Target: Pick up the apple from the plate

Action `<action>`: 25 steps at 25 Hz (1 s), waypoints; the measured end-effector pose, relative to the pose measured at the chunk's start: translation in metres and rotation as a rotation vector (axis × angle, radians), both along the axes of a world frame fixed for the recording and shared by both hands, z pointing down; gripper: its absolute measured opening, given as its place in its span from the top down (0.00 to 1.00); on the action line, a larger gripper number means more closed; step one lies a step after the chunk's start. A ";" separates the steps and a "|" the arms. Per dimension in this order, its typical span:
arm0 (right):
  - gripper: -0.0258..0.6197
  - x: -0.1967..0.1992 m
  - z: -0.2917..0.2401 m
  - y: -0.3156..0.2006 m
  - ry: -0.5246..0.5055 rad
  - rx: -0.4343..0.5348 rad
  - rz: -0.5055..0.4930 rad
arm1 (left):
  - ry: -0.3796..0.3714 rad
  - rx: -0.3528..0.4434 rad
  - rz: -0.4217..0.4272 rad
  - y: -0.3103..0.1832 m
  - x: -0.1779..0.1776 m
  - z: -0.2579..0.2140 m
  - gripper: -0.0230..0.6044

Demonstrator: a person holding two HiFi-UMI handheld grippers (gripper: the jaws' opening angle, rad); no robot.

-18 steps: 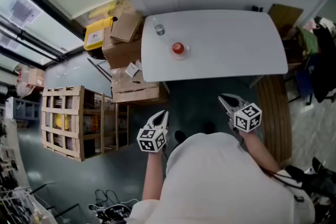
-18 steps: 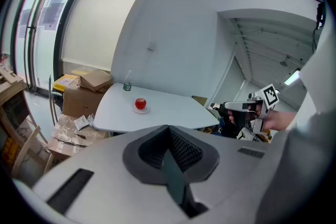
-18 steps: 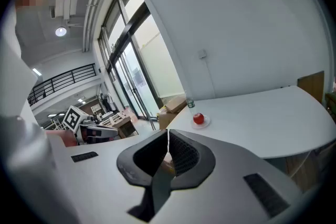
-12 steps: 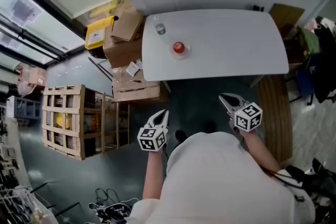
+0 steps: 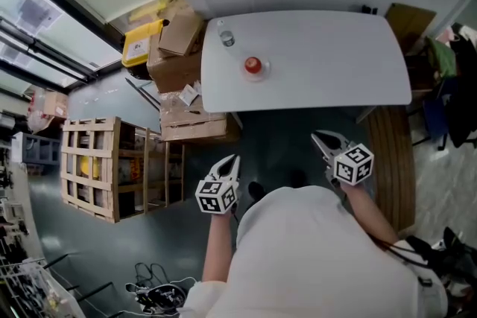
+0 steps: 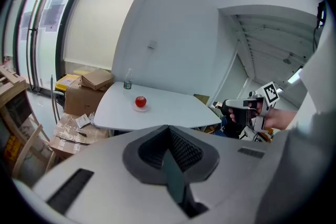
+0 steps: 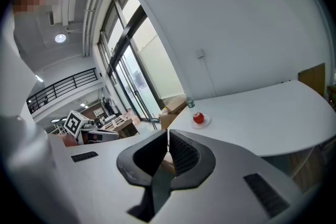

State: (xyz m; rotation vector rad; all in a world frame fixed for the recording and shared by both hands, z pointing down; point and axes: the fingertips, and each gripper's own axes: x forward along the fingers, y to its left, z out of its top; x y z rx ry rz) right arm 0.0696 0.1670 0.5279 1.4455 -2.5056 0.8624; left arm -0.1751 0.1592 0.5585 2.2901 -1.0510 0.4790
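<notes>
Head view looks down on a white, round-cornered table [image 5: 328, 63] with a person in a white top standing in front of its near edge. A round red apple [image 5: 253, 66] sits on a small white plate [image 5: 261, 76] towards the table's left end, roughly midway between the far and near edges. A clear plastic bottle [image 5: 226, 37] stands upright by the far left corner, well apart from the plate.

The left gripper [image 5: 232, 162] and the right gripper [image 5: 318, 138] are both held off the table, short of its near edge and far from the apple, each pointing toward the table. The left gripper view shows its jaws closed together with nothing between them. The right gripper view shows the same: jaws meeting at the tips, empty.

Brown cardboard boxes [image 5: 179, 48] are stacked past the table's left edge, beside a slatted wooden crate [image 5: 93, 167].
</notes>
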 end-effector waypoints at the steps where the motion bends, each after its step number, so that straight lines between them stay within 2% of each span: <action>1: 0.90 0.003 0.001 0.001 -0.004 -0.004 0.000 | -0.002 -0.001 -0.002 0.001 0.003 0.000 0.96; 15: 0.90 0.065 0.015 0.016 -0.004 -0.051 -0.046 | -0.011 -0.008 -0.105 0.006 0.038 0.010 0.96; 25: 0.90 0.083 0.025 0.014 -0.010 -0.070 -0.098 | -0.020 -0.016 -0.154 0.014 0.055 0.016 0.96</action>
